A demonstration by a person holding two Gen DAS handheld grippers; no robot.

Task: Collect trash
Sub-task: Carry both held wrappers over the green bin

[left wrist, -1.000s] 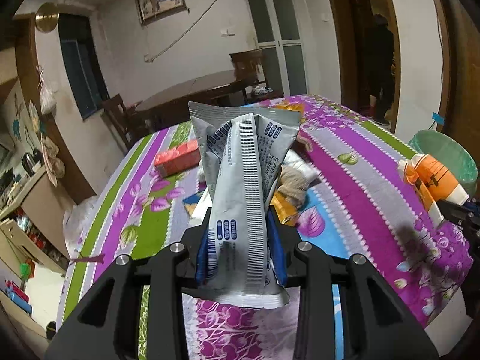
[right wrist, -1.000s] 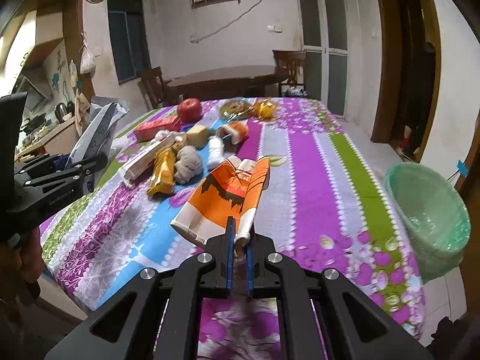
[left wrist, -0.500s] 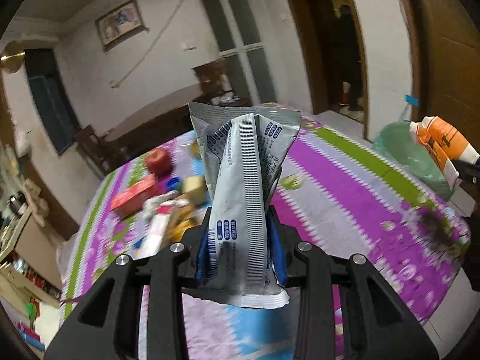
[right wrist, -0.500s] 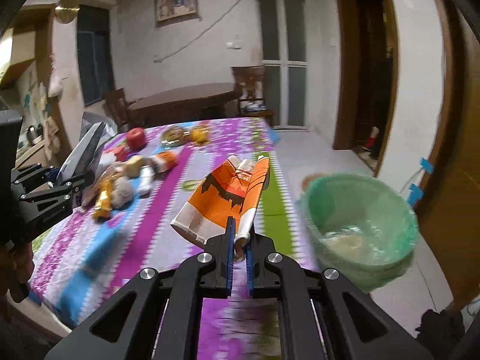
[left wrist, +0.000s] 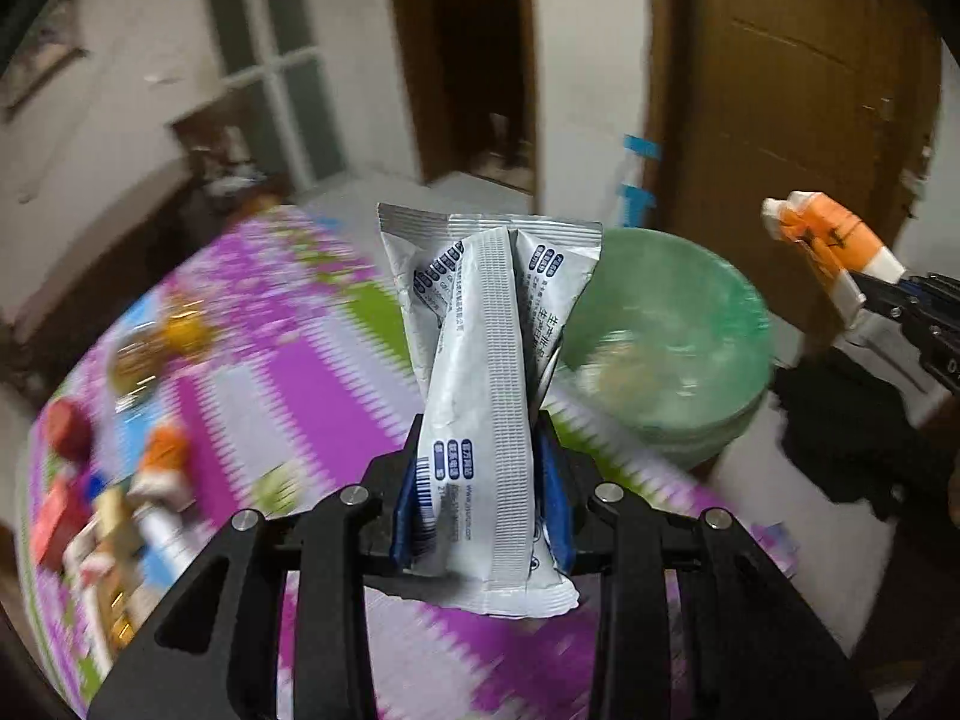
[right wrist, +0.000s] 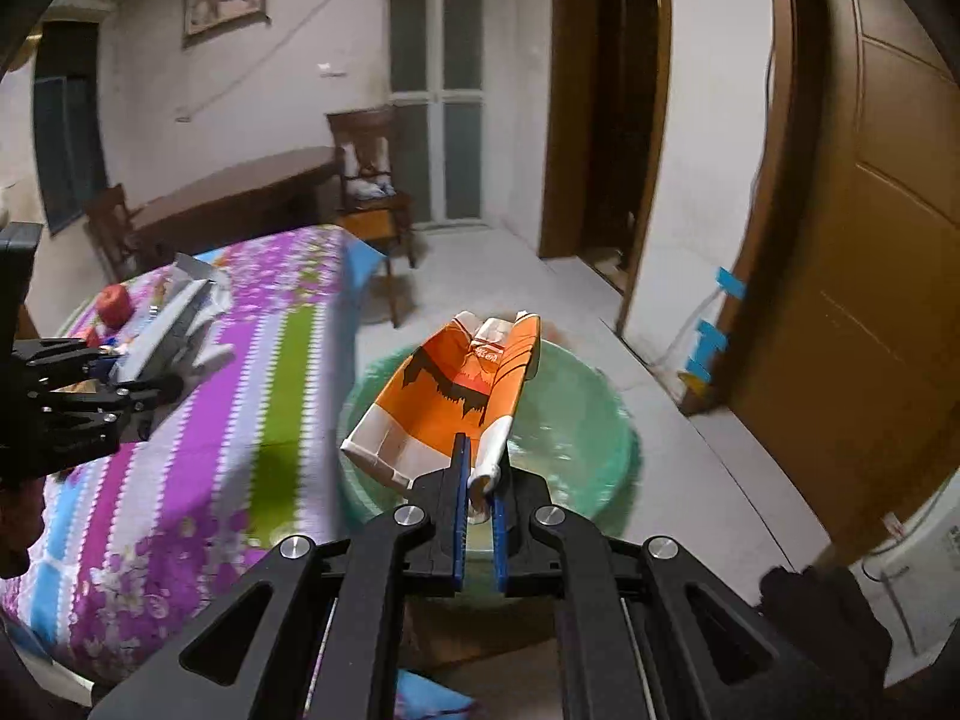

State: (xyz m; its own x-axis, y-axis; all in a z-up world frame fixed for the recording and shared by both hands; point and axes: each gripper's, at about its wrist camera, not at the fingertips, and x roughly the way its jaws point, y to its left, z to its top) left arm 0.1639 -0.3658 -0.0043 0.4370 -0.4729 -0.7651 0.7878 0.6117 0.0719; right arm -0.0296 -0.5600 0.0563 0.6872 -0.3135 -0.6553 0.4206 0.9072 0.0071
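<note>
free: bare floor [right wrist: 678, 420] right of and beyond the green basin [right wrist: 606, 450], up to the open doorway | blocked left: table [right wrist: 198, 480] edge just beside the basin | blocked right: wooden door [right wrist: 852, 240] | above basin mouth: orange carton [right wrist: 456, 384] | far: chair [right wrist: 372, 192]

Table with striped floral cloth, green basin on floor at its right.
We see the table [right wrist: 180, 468] carrying a red apple [right wrist: 114, 306] at its far left; other items blurred. The green basin [right wrist: 606, 450] sits on the grey floor [right wrist: 690, 468] just beside the table.
</note>
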